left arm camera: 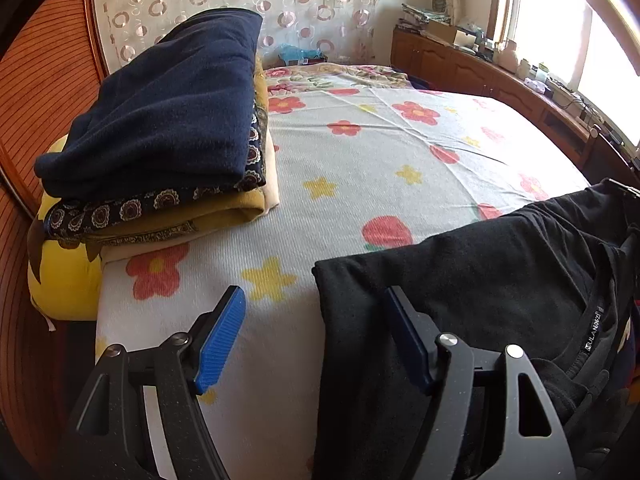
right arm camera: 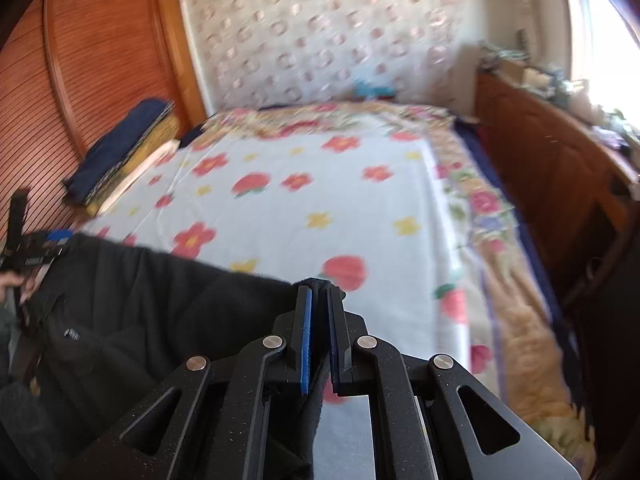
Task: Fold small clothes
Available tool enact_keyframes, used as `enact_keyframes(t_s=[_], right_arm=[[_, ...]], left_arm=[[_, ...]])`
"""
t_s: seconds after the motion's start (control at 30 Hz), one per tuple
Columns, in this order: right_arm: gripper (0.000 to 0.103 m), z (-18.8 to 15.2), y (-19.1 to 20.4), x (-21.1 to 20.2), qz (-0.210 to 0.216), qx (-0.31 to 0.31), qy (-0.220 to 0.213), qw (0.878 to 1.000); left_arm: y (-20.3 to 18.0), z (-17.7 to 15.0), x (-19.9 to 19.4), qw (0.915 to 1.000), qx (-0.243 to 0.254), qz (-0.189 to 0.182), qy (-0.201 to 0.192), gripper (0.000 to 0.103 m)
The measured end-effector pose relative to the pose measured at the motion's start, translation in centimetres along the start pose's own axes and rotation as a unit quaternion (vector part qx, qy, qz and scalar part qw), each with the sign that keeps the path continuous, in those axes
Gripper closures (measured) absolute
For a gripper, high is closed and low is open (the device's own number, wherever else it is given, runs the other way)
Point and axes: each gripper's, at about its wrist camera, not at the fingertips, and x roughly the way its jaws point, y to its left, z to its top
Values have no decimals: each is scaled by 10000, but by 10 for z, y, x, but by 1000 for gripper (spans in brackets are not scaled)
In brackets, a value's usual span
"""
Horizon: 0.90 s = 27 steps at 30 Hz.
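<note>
A black garment (left arm camera: 460, 292) with a neck label lies over the near edge of the flowered bed sheet (left arm camera: 360, 152). My left gripper (left arm camera: 316, 332) is open at the garment's left edge; its right finger rests over the cloth and the left finger is over bare sheet. In the right wrist view the black garment (right arm camera: 160, 300) stretches to the left. My right gripper (right arm camera: 319, 312) is shut on a pinch of its edge. The left gripper (right arm camera: 24, 248) shows at the far left of that view.
A stack of folded clothes (left arm camera: 168, 128), dark blue on top, sits at the bed's left side on a yellow cushion (left arm camera: 64, 280); it also shows in the right wrist view (right arm camera: 120, 152). A wooden wardrobe (right arm camera: 80, 80) is on the left. A cluttered wooden cabinet (left arm camera: 500, 72) runs along the right under the window.
</note>
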Motion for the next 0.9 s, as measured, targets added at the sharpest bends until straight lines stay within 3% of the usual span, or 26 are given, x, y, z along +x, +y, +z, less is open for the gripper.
enact_keyframes(t_s=[0.07, 0.3, 0.47, 0.53, 0.6, 0.9], right_arm=[[96, 1, -7, -7, -255, 174, -116, 9995], [96, 1, -12, -4, -210, 211, -65, 9995], [80, -1, -6, -3, -181, 81, -40, 9998], [66, -2, -7, -1, -118, 50, -9, 9999], [60, -3, -8, 3, -133, 35, 80, 9999], [52, 1, -14, 22, -50, -63, 537, 9985]], left_arm=[[1, 0, 0, 10000, -30, -19, 8, 31], [5, -1, 1, 9998, -156, -109, 38, 30], [6, 0, 4, 9996, -215, -165, 49, 30], [7, 0, 5, 9995, -246, -196, 51, 30], [8, 1, 5, 9993, -275, -233, 57, 30], [8, 1, 4, 9993, -267, -237, 54, 28]])
